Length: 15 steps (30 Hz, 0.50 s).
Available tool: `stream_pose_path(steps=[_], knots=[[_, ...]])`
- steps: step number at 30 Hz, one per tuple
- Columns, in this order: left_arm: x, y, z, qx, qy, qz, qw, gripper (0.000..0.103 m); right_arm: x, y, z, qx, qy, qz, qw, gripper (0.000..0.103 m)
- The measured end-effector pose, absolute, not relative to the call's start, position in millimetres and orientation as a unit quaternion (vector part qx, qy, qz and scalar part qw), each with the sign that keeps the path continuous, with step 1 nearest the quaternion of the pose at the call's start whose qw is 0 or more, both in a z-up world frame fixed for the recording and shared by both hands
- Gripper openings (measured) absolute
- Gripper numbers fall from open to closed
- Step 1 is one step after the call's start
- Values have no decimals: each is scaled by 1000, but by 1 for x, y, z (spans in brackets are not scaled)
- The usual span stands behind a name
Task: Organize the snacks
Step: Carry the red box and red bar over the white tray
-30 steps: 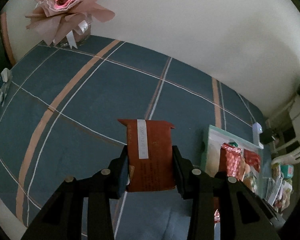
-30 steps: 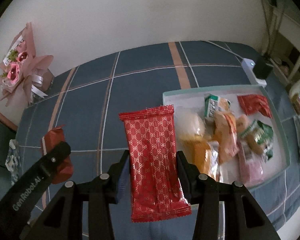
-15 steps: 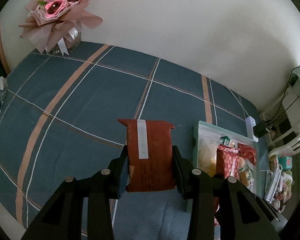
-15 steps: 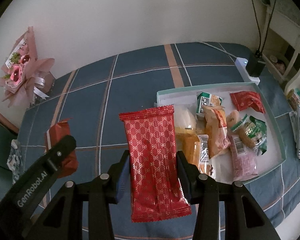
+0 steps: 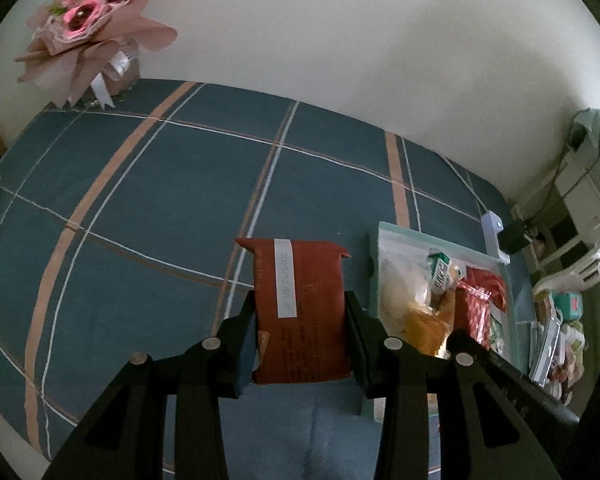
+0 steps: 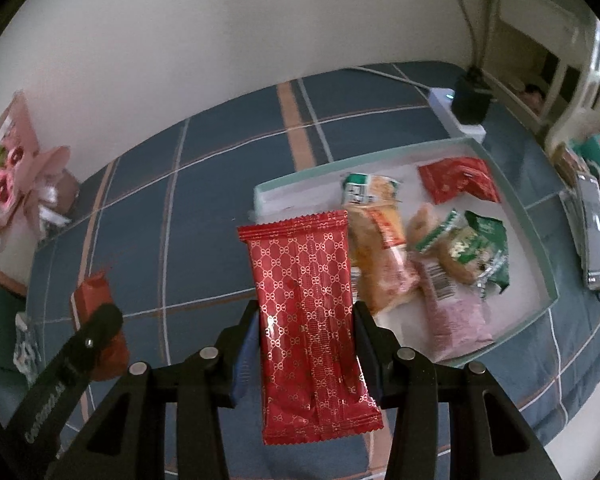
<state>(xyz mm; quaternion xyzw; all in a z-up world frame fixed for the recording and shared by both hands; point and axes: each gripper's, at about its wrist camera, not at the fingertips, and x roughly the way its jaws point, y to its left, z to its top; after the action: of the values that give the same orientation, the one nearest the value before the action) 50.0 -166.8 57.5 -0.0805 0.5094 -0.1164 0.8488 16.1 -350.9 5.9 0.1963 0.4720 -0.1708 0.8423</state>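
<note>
We are holding a snack in each hand above the blue checked tablecloth (image 5: 148,200), and both sets of jaws are clamped on their loads. Our left gripper (image 5: 300,332) is pinching a brick-red packet (image 5: 304,312) across its width, the white date sticker facing us and the upper half standing free above the fingers. Our right gripper (image 6: 306,336) is squeezing a long red wrapper with a gold pattern (image 6: 310,320) at about its middle, so both crimped ends are sticking out, one toward the tray and one back toward us. The pale green tray (image 6: 540,264) is lying on the cloth to the right, already crowded with other snacks (image 6: 460,248): a green bag, an orange bag, a small red pouch, a pink pack. Both packets are looking light and thin-skinned to us; the film is probably slick and crinkly, so we are judging that a grip across the flat middle, where the contents give the pads something firm, is safer than one on the sealed edges, which would likely fold and slip. The long wrapper is staying straight, which suggests a stiff bar or biscuit inside that could crack under hard squeezing. The brick-red packet seems squarer and fuller. A pink bouquet (image 5: 84,36) is standing well apart at the far corner by the wall.
</note>
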Motion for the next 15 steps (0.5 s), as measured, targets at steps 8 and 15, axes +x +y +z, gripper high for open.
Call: stream_pose_path(steps=[8, 15], knots=[[36, -200, 55, -57, 508, -163, 844, 41, 0, -400, 0, 244, 469, -214, 822, 47], [43, -203, 38, -60, 534, -162, 827, 41, -10, -424, -8, 271, 472, -239, 804, 47]])
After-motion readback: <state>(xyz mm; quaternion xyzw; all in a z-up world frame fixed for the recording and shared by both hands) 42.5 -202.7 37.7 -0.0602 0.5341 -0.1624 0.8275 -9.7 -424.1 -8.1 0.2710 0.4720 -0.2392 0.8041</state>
